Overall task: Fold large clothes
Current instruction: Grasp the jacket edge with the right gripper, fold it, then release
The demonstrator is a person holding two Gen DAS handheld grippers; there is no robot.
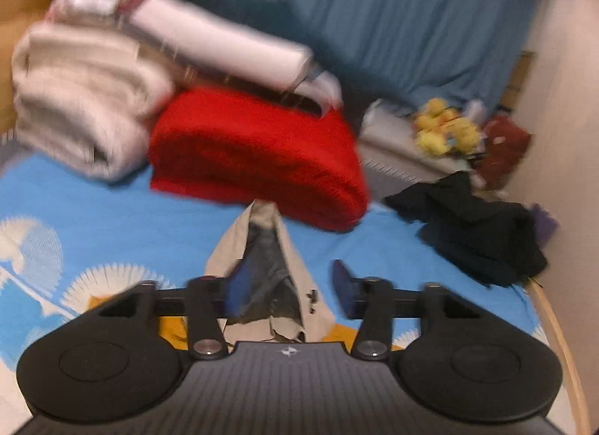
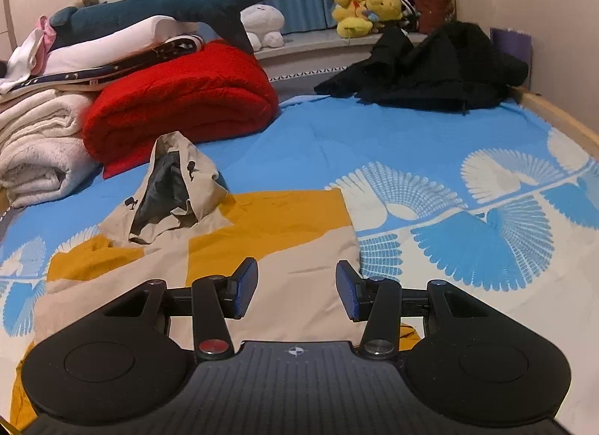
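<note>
The beige-and-mustard hooded jacket lies on the blue patterned bedsheet, just ahead of the right gripper. Its body looks partly squared up, the right edge fairly straight, but the hood at 11 o'clock is rumpled and standing up, so I judge the fold to be at an early or middle stage.

The right gripper's 2 jaws stand apart over the beige panel, with nothing pinched between them.

In the blurred left wrist view, the left gripper has its jaws apart too; the hood sits between them, yet no pad visibly presses it.

At 1 o'clock, a black garment lies in an unfolded heap, probably still to do. The red blanket and white blanket at 10 o'clock are already folded.
</note>
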